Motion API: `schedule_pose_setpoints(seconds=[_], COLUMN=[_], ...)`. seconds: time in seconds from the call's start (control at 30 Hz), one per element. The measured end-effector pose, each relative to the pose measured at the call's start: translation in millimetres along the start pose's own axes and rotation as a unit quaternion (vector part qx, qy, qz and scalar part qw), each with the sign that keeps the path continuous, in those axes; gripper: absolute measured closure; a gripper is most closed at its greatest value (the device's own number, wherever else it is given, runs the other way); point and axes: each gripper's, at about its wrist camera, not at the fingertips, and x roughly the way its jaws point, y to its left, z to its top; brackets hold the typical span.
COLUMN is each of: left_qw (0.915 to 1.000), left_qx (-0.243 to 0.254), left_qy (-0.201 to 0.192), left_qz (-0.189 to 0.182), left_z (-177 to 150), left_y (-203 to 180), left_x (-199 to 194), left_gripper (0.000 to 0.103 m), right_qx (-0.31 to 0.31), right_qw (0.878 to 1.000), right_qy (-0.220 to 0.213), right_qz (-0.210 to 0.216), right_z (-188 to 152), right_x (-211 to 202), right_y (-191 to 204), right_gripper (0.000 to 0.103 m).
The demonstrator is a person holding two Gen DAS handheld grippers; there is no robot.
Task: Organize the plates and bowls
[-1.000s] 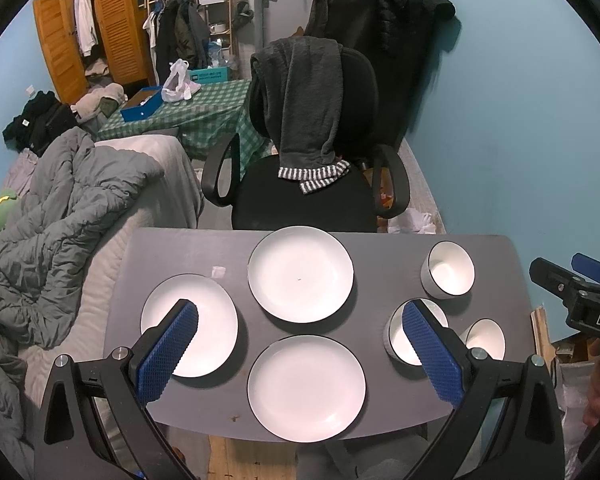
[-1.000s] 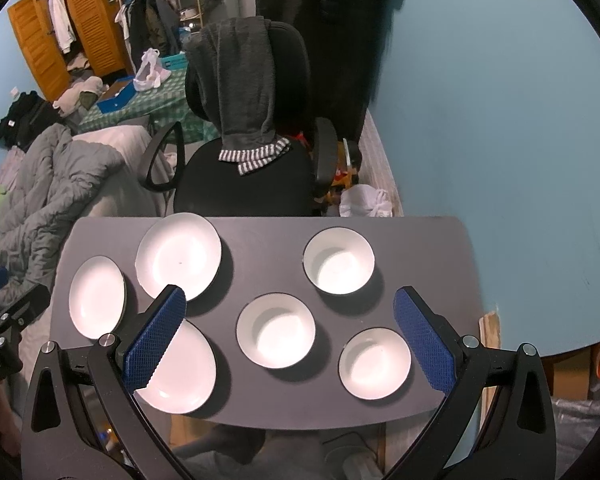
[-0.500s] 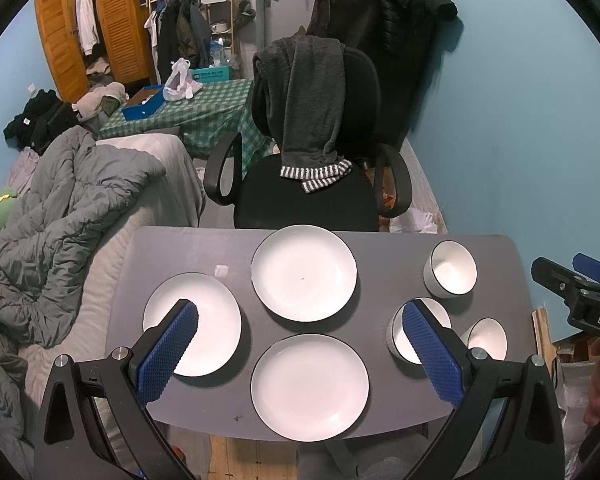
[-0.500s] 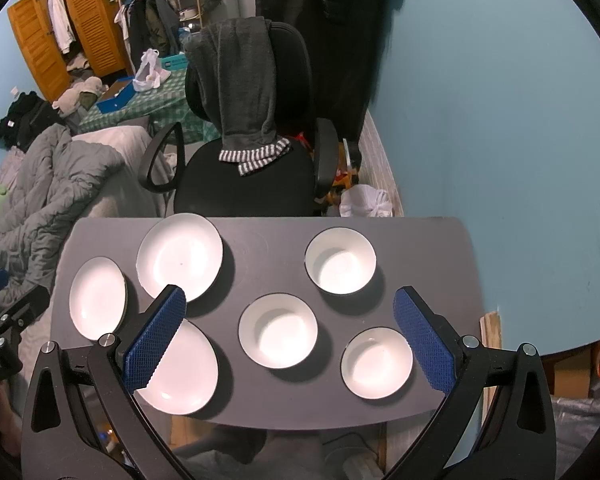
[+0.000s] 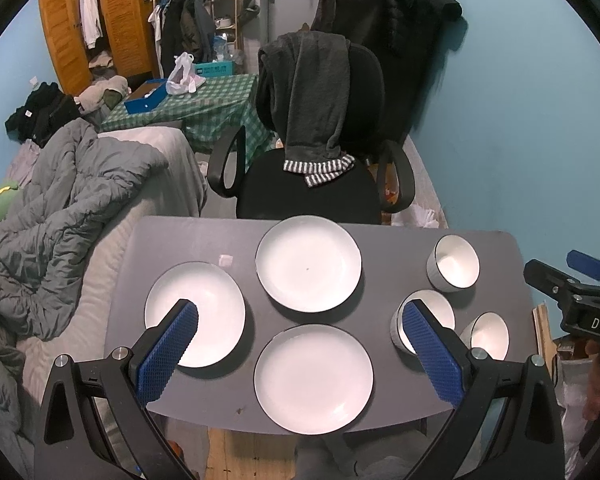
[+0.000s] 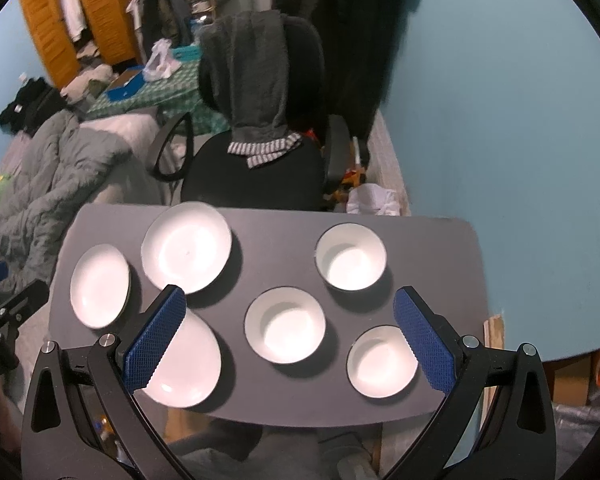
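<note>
Three white plates lie on the grey table [image 5: 380, 248]: a far plate [image 5: 308, 263], a left plate [image 5: 204, 304] and a near plate [image 5: 314, 378]. Three white bowls stand at the right: a far bowl [image 6: 351, 257], a middle bowl [image 6: 285, 325] and a near bowl [image 6: 382, 361]. My left gripper [image 5: 300, 344] is open and empty, held above the near plate. My right gripper [image 6: 286, 336] is open and empty, held above the middle bowl. The right gripper also shows at the left wrist view's right edge [image 5: 576, 292].
A black office chair [image 5: 312, 184] draped with a grey garment stands behind the table. A bed with a grey duvet [image 5: 60, 208] lies to the left. A blue wall [image 6: 500, 120] runs along the right. A small white scrap [image 5: 225, 260] lies on the table.
Both views have shifted slightly; the plates and bowls have not moved on the table. Both grippers stay open and empty.
</note>
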Motion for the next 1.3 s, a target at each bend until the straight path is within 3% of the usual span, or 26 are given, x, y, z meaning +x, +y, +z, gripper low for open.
schedule_pose_setpoints(seconds=[0.43,0.7,1.3], left_qw=[0.9994,0.9979,0.9939], left_qx=[-0.017,-0.035,-0.009], left_qy=[0.028,0.043,0.1], left_qz=[0.005,0.031,0.047], left_z=[-31.7,-53.6,-94.3], left_y=[31.7,54.6,68.7], left_x=[19.6,38.5,92.5], left_gripper=[0.0,0.0,0.0], right_qx=[-0.068,-0.1,-0.162], right_qw=[0.997,0.992,0.977], right_qy=[0.019,0.045,0.102], right_qz=[0.029,0.067,0.091], right_z=[-7.0,-17.8,-59.6], right_x=[23.4,50.8,130.6], right_y=[40.9,69.8,108.7], right_gripper=[0.001,0.001,0.001])
